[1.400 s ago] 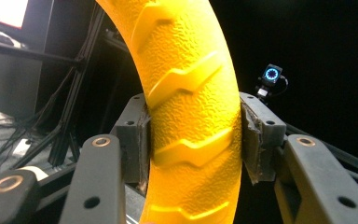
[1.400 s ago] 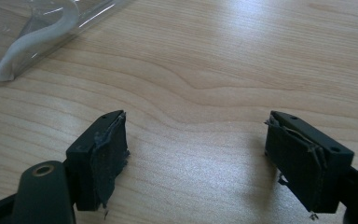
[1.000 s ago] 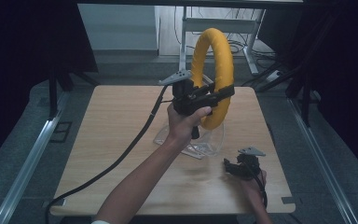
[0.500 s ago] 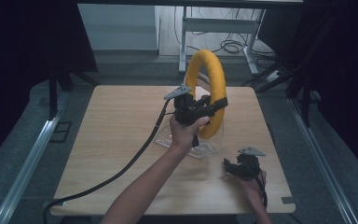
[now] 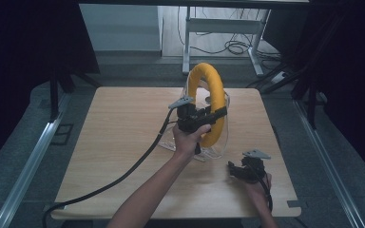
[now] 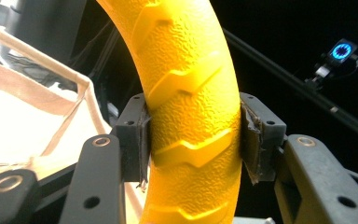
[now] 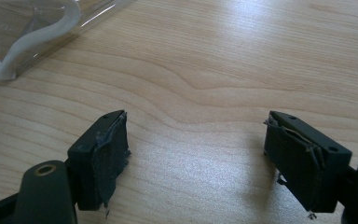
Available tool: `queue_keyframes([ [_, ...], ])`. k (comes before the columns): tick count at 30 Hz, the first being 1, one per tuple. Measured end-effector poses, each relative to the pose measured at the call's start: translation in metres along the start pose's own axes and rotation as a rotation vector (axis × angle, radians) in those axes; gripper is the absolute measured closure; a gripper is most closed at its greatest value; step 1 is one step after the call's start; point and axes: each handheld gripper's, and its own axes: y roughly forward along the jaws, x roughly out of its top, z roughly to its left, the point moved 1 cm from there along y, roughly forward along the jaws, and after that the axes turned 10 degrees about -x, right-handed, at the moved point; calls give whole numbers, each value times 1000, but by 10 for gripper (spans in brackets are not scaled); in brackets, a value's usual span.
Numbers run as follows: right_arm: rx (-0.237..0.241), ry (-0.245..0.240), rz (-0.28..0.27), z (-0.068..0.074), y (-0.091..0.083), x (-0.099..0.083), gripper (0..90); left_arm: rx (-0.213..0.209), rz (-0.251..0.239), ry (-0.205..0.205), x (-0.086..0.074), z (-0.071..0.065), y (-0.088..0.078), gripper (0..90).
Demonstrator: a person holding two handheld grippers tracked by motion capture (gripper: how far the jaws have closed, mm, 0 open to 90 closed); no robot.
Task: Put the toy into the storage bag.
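My left hand-held gripper (image 5: 216, 114) is clamped on a yellow ring (image 5: 212, 102) with a tyre-like tread. In the left gripper view the two pads (image 6: 142, 142) press on both sides of the ring (image 6: 191, 116), and the chevron pattern of the tread runs between them. I hold the ring upright above the middle of the tabletop (image 5: 119, 123), with its lower part inside a clear plastic bag (image 5: 221, 142) that has a pale edging. In the left gripper view, the bag (image 6: 42, 107) stands open just beside the ring, on its left. The cable (image 5: 123, 173) of this gripper goes down over the tabletop to the near left corner.

My right hand-held gripper (image 5: 235, 168) rests low near the front right part of the tabletop, apart from the bag. Its jaws are wide apart with nothing between them; in the right gripper view I see only the wood grain (image 7: 200, 140) between the pads (image 7: 109, 149), and a corner of the clear bag (image 7: 32, 32) at the upper left.
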Motion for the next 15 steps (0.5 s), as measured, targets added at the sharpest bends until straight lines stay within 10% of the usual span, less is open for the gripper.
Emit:
queue_keyframes([
  [15,3,0,2,0,0,0,221,13,-16,-62,-20,18,-2,503],
])
